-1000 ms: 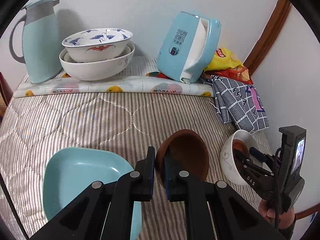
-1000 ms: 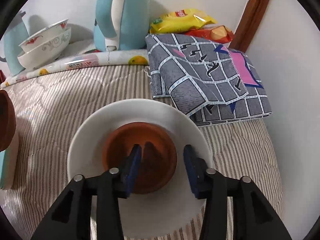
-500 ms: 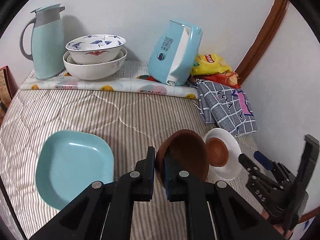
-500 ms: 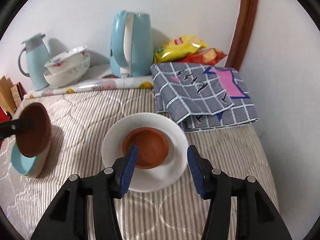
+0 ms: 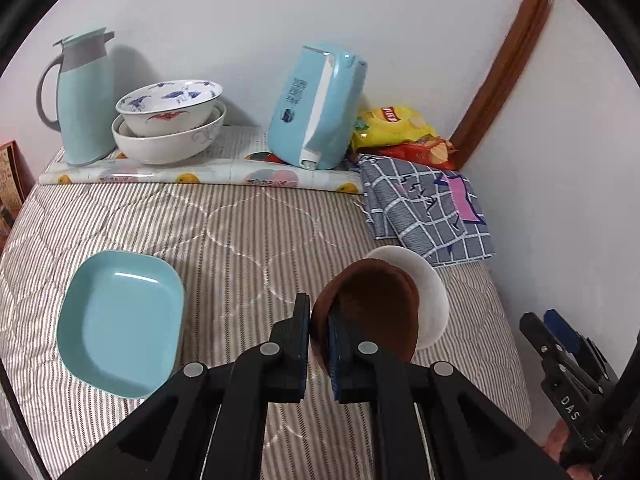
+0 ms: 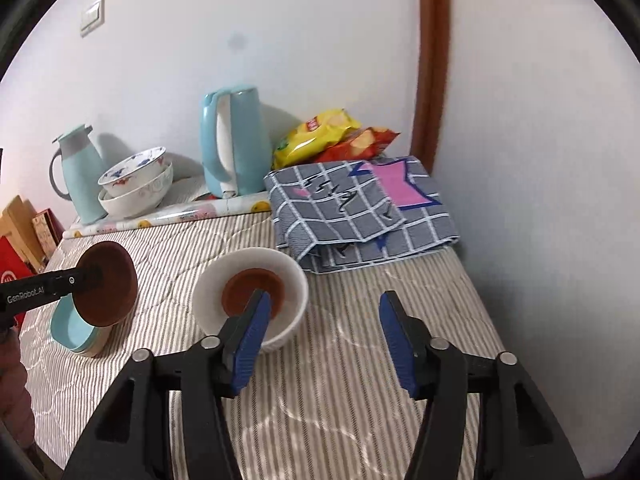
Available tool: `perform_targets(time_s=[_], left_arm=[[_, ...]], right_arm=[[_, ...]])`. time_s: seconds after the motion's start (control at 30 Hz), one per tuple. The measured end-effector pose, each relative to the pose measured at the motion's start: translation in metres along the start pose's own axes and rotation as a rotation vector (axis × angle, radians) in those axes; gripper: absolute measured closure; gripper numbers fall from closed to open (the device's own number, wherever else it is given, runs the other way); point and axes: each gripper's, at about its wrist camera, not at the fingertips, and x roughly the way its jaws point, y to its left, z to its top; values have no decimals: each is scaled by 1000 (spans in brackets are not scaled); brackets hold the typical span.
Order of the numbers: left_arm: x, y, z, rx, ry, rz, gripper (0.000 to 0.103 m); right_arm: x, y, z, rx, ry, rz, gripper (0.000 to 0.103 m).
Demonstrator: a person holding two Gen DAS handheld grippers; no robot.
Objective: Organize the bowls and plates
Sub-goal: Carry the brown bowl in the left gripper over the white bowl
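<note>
My left gripper (image 5: 319, 320) is shut on the rim of a brown bowl (image 5: 376, 312) and holds it tilted in the air; the same bowl shows in the right wrist view (image 6: 107, 284). Behind it a white bowl (image 5: 430, 300) sits on the striped quilt. In the right wrist view the white bowl (image 6: 294, 280) holds a second small brown bowl (image 6: 244, 286). My right gripper (image 6: 322, 332) is open and empty, pulled back over the quilt beside the white bowl. A teal square plate (image 5: 120, 320) lies at the left. Two stacked patterned bowls (image 5: 168, 128) stand at the back.
A teal thermos jug (image 5: 82, 96) and a tilted teal kettle (image 5: 316, 108) stand at the back wall. Snack bags (image 5: 396, 128) and a folded grey checked cloth (image 5: 428, 208) lie at the back right. The wall and a brown door frame (image 5: 500, 68) bound the right side.
My right gripper has opened wider and drawn back and to the right from the white bowl. My left gripper has carried the brown bowl right, in front of the white bowl.
</note>
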Motion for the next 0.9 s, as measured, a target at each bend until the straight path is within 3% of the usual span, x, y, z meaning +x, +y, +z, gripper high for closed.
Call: perform_targets(time_s=[0.43, 0.9], left_arm=[[-2, -27, -20, 35, 11, -22, 94], [38, -48, -9, 61, 52, -35, 94]], right_arm=[[-27, -35, -31, 75, 2, -30, 44], [-19, -55, -55, 139, 60, -55, 44]])
